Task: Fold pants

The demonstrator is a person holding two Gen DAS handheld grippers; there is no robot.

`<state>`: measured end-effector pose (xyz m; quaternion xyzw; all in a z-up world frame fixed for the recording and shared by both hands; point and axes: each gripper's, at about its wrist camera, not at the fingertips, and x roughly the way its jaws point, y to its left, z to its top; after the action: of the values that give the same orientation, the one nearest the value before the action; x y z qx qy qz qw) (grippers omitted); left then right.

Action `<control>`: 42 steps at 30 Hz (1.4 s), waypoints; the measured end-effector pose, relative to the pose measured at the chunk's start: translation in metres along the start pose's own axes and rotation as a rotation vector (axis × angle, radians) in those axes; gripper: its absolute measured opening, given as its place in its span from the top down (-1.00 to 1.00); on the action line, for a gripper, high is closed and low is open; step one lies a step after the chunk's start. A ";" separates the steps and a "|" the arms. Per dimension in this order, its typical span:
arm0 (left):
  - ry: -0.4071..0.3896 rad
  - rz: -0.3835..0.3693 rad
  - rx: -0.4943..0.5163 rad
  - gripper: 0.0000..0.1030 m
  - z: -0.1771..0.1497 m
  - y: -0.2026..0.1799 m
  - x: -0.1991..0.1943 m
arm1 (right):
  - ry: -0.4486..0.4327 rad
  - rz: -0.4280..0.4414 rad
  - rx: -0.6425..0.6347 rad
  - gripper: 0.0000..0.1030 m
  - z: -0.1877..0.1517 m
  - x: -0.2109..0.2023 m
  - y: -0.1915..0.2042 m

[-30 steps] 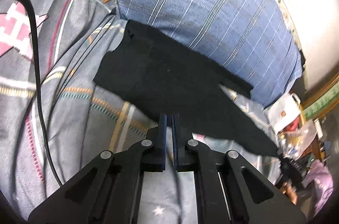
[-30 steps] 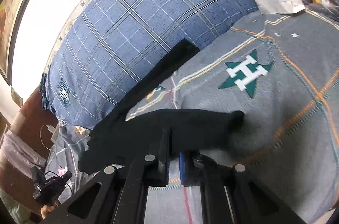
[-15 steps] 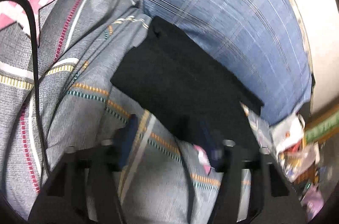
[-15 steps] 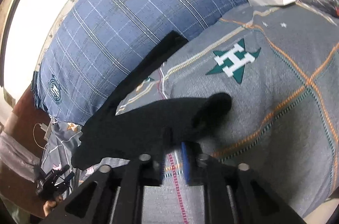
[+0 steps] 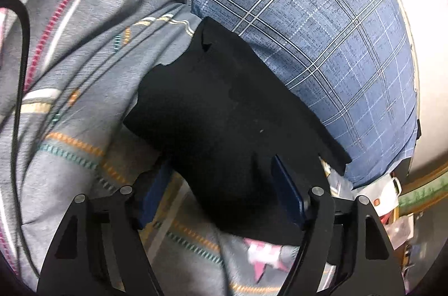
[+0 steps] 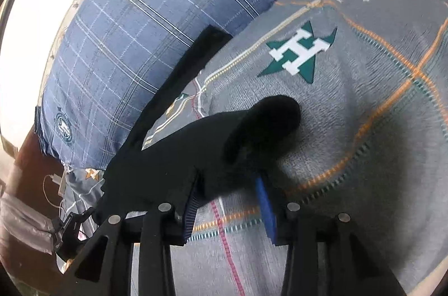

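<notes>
Left wrist view showed my left tongs (image 5: pixel 221 189) spreading, unclenched, astride the black pants (image 5: pixel 224 111) lying on the bed quilt (image 5: pixel 70 105) against the blue pillow (image 5: pixel 322 38); my right tongs (image 6: pixel 228 192) were spreading around the hem; I judged both should bite deep, evenly

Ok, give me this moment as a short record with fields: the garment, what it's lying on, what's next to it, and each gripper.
garment: black pants, lying partly folded
surface: grey bedspread with star and stripe pattern
neighbour: blue plaid pillow, along the pants' far edge
left gripper: jaws opening, pants fabric between them, pads not pressing
right gripper: jaws opening, rolled end of the pants between them, looks released
fold stage: cannot tell
</notes>
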<state>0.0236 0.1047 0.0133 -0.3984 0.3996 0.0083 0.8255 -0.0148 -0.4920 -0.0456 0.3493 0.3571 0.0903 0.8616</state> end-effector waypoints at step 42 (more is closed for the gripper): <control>-0.081 0.295 0.507 0.06 -0.028 -0.021 -0.115 | -0.202 -0.343 -0.225 0.67 0.065 -0.091 0.047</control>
<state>-0.0658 0.1073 0.0935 -0.1162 0.4093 0.0441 0.9039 -0.0326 -0.5290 0.0688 0.1924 0.3106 -0.0535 0.9293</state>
